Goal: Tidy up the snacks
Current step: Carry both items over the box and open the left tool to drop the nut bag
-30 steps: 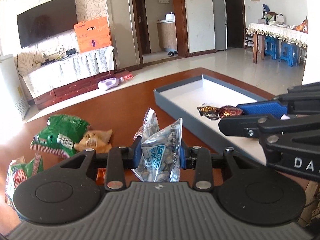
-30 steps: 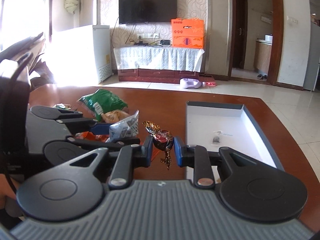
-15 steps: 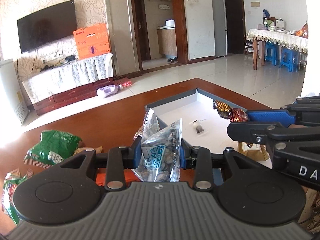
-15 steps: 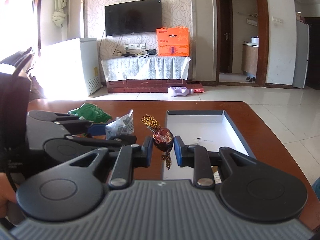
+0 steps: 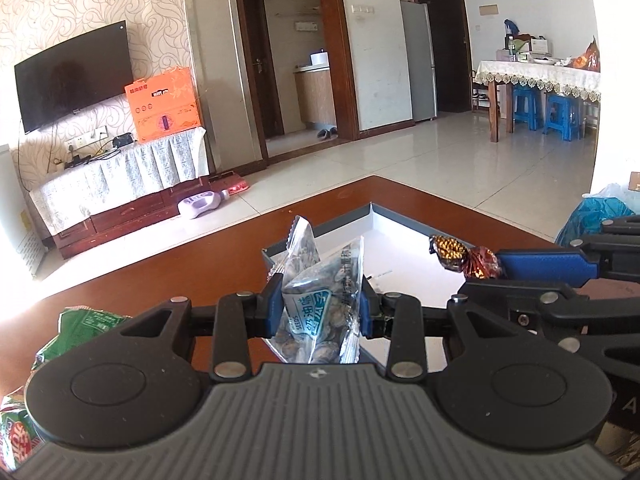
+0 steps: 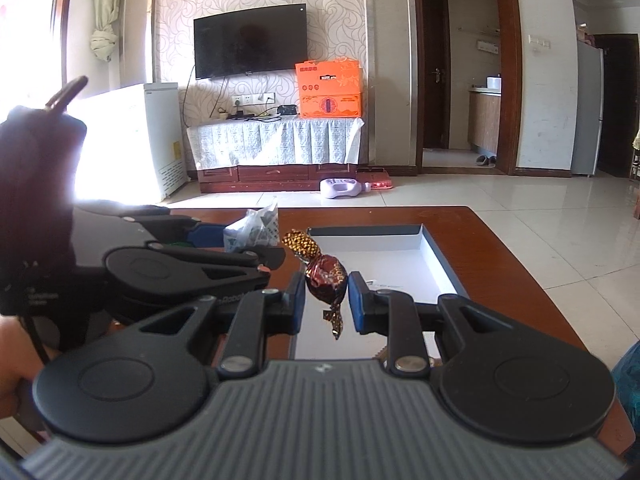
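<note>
Step in hand: we judge this to be the carry-and-place step, with both snacks held up over the near end of the box and not yet let go.
Left gripper [image 5: 320, 306]: we have it pinching a clear packet of seeds [image 5: 320, 300] between its blue pads, the packet standing upright above the box's near left wall.
Right gripper [image 6: 325, 304]: we have it clamped on a twist-wrapped candy [image 6: 325, 275], dark red with a gold-patterned tail, hanging over the box's white floor.
Box [image 6: 444, 258]: a shallow tray with grey walls and a white inside, lying on the brown table [image 6: 500, 248]; it looks almost bare apart from a small dark speck.
Left behind: a green snack bag [image 5: 86, 326] lies on the table to our left, well apart from the box.
Next move: we would lower each snack close to the white floor, then spread the fingers, keeping the two grippers from bumping, since they sit just beside each other.
</note>
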The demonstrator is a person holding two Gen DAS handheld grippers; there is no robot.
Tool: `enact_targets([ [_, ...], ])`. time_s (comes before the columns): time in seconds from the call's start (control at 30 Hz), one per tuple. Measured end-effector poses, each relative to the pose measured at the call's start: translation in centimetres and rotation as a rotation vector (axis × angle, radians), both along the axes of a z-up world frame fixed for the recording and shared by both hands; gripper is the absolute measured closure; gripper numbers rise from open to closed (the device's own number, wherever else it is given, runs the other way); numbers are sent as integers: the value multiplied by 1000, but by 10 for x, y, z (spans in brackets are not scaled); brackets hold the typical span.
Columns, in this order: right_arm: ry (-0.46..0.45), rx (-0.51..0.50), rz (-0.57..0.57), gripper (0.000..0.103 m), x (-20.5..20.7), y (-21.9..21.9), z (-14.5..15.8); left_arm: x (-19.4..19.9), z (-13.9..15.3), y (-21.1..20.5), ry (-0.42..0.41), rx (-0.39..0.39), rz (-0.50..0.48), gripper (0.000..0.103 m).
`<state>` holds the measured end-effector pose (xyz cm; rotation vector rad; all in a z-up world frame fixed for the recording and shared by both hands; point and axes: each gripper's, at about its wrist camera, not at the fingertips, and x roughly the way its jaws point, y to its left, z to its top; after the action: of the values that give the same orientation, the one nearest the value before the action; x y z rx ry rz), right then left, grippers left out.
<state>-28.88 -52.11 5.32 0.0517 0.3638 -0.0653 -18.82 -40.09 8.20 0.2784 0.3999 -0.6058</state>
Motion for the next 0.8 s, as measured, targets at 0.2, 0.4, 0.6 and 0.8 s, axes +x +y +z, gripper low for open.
enact_targets([
  [0.2,-3,2,-21,77,-4,-6,-1,9,4,-14,-1,5,-13,61],
  [0.4,7,5,-55,77,-6,-13,-3,16,3,-28,9,-19,-35,61],
  [0.6,22,23,-80,77,-9,-23,-7,26,-3,-49,41,-31,-55,61],
  [0.8,38,30,-95,77,-12,-30,-13,32,-6,-70,61,-52,-51,61],
])
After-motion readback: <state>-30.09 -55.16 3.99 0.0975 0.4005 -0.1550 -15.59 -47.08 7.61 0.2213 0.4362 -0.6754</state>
